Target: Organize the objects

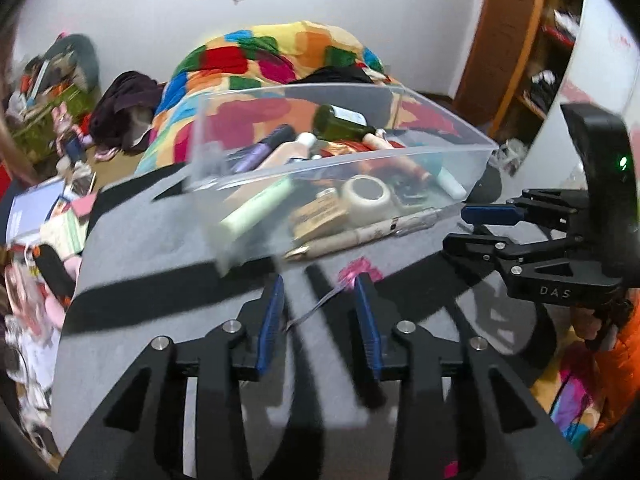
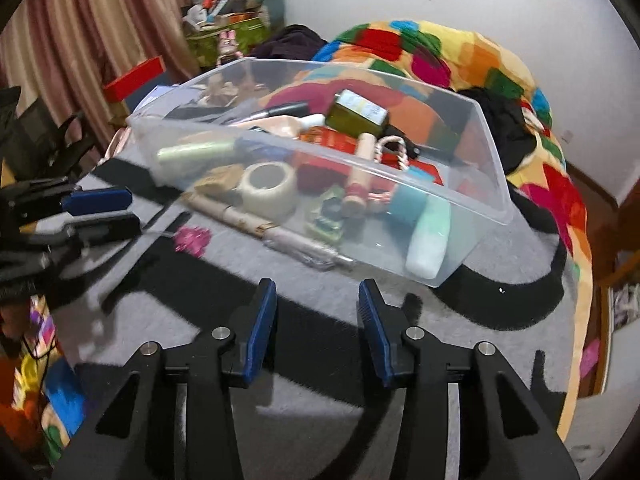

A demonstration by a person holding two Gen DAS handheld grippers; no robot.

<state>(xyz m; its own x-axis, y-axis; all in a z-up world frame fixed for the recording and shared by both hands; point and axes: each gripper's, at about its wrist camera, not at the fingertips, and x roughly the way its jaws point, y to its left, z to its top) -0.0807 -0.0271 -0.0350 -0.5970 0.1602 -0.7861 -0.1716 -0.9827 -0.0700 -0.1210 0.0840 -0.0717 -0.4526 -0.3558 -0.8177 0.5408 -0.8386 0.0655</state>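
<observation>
In the left wrist view, the left gripper (image 1: 320, 304) hovers with its jaws apart and empty over a grey blanket (image 1: 160, 248), a pink hair tie (image 1: 358, 271) just ahead. Beyond sits a clear plastic bin (image 1: 360, 152) holding a tape roll (image 1: 366, 198) and green bottle (image 1: 340, 122). In the right wrist view, the right gripper (image 2: 318, 312) is likewise spread and empty, near the bin (image 2: 480, 208); a pen (image 2: 280, 236) lies against its front wall.

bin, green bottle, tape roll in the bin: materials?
Bin: clear plastic, slightly frosted; the contents show through its walls.
Green bottle: dark olive, glossy, paper label; probably glass, maybe plastic.
Tape roll: whitish, semi-translucent wound film with a hollow core; looks like plastic packing tape.
</observation>
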